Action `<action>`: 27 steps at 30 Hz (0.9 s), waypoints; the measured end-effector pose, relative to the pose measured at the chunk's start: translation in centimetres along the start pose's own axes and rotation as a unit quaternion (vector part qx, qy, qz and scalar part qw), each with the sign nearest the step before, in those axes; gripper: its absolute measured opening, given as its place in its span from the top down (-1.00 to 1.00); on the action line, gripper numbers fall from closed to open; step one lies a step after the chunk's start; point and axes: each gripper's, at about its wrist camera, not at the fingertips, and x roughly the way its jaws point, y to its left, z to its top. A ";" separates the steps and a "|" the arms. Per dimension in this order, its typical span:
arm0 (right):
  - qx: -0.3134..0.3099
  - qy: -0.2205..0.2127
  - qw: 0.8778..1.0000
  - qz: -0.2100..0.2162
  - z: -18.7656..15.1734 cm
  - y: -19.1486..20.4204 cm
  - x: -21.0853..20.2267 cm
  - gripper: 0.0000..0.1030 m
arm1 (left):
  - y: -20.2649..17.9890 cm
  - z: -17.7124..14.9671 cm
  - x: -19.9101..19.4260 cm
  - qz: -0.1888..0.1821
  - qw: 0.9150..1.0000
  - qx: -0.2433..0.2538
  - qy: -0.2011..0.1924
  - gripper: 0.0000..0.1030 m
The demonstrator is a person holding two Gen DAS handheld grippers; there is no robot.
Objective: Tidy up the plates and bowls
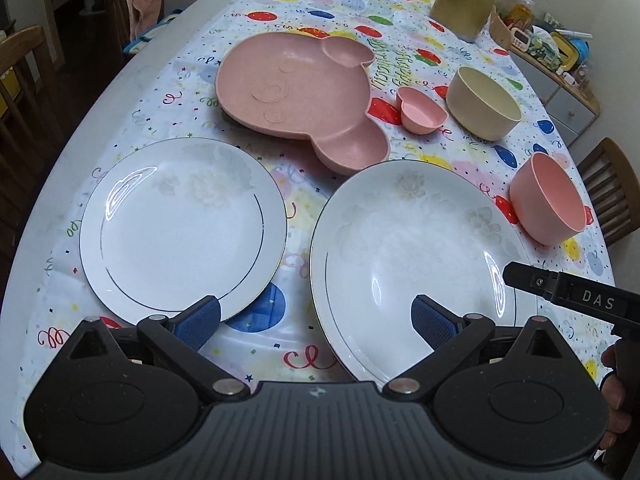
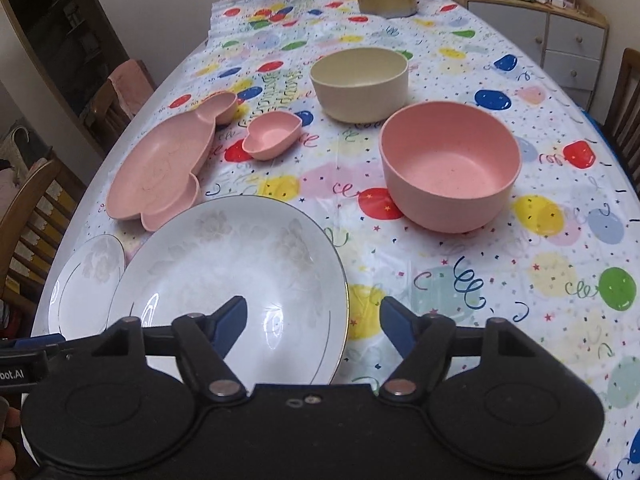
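Both tongs are held open and empty. The right tongs straddle the rim of the deep white china plate on the bench; the left tongs are poised between it and the flat white plate beside it.

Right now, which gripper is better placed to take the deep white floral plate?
Probably the right gripper: its open jaws straddle the near rim of the deep white floral plate, with nothing held. The left gripper hangs open over the gap between that plate and the flat white silver-rimmed plate.
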 end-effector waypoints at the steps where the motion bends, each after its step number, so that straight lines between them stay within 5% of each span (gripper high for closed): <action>1: 0.003 0.002 1.000 0.004 0.1 -0.2 0.3 -0.20 | -0.1 0.1 0.2 -0.002 1.000 0.001 0.001 -0.92; 4: 0.007 0.008 1.000 0.012 0.2 -0.7 1.2 0.01 | -0.4 0.2 0.7 -0.004 1.000 0.001 0.004 -0.76; 7: 0.013 0.016 0.999 0.029 0.3 -1.0 1.7 0.24 | -0.4 0.5 1.3 -0.007 1.000 -0.006 0.013 -0.41; 21: 0.022 0.032 0.998 0.051 0.9 -1.9 2.9 0.78 | 0.3 1.3 3.2 -0.028 0.998 -0.032 0.036 0.49; 27: 0.029 0.033 0.997 0.056 0.9 -2.2 2.9 0.81 | 0.1 1.3 3.0 -0.035 0.998 -0.021 0.044 0.50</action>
